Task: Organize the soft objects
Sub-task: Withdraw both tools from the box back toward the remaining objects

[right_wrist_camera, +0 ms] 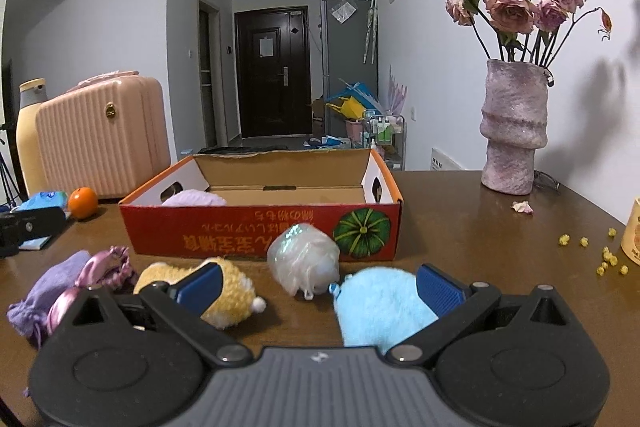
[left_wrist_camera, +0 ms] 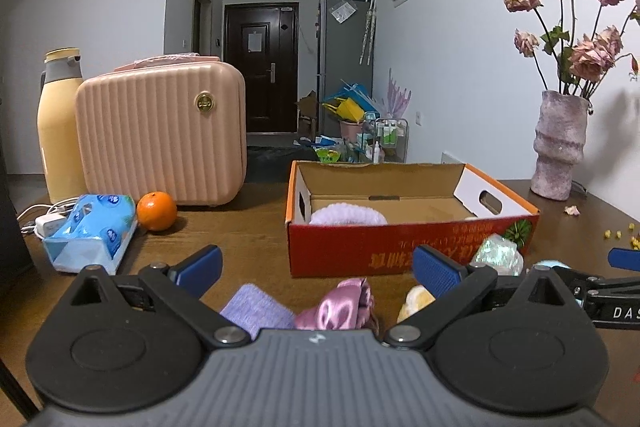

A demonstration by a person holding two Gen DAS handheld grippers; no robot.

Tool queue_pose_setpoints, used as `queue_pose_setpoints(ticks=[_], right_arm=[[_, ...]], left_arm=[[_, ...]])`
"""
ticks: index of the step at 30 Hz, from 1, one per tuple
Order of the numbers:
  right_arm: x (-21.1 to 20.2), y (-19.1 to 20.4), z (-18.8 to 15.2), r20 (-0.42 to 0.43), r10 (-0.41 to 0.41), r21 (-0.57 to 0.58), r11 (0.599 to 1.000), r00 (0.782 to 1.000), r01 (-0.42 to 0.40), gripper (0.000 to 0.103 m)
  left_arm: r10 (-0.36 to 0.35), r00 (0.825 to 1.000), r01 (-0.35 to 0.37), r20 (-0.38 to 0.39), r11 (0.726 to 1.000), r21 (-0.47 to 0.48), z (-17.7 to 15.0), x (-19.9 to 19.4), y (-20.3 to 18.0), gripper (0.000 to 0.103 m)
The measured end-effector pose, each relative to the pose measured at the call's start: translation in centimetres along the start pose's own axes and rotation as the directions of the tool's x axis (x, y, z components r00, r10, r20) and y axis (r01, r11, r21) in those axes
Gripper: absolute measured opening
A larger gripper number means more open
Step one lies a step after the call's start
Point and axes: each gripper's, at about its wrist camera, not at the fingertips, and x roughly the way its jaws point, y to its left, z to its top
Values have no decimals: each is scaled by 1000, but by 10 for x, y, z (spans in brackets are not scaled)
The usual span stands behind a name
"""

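The job looks to be at the gathering stage: one soft thing is already in the box (right_wrist_camera: 260,231), and five more lie on the bench (right_wrist_camera: 460,219) in front of it, waiting to go in.

The right tool (right_wrist_camera: 318,281) hangs low over the near row with its jaws wide apart and nothing between them. The blue fluffy pouch (right_wrist_camera: 380,301) sits just inside its right finger, and the yellow knitted toy (right_wrist_camera: 230,289) lies partly behind its left finger. Between and a little beyond them rests the shiny white mesh ball (right_wrist_camera: 304,259), close against the front wall of the box. I judge the pouch or the mesh ball to be the likeliest next pick; either calls for a short reach forward, a gentle close on a squashy body, then a lift over the front wall.

The left tool (left_wrist_camera: 316,269) is also spread wide and holds nothing. Below its fingers lie the lilac knitted pouch (left_wrist_camera: 256,307) and the pink satin scrunchie (left_wrist_camera: 344,305), touching each other.

The box stands open, flaps up, a pumpkin printed on its front. Inside, at the left end, sits a pale lilac fluffy thing (left_wrist_camera: 348,215); the rest of the floor looks bare, though the front wall hides part of it.

Off to the left are an orange (left_wrist_camera: 157,211) and a tissue pack (left_wrist_camera: 92,231).
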Motion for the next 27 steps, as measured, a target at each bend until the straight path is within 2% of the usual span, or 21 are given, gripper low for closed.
queue_pose_setpoints(ticks=[16,27], right_arm=[[-45,9,-31,-8,23,-12,1000,1000,-23,103],[-73,27,-51,-21,40,-66,997,999,-41,103]], left_arm=[[-21,999,22,-31,1000,18,-31,-48,20,103],[-42,998,43,-53,999,28,-52,-83,30,103]])
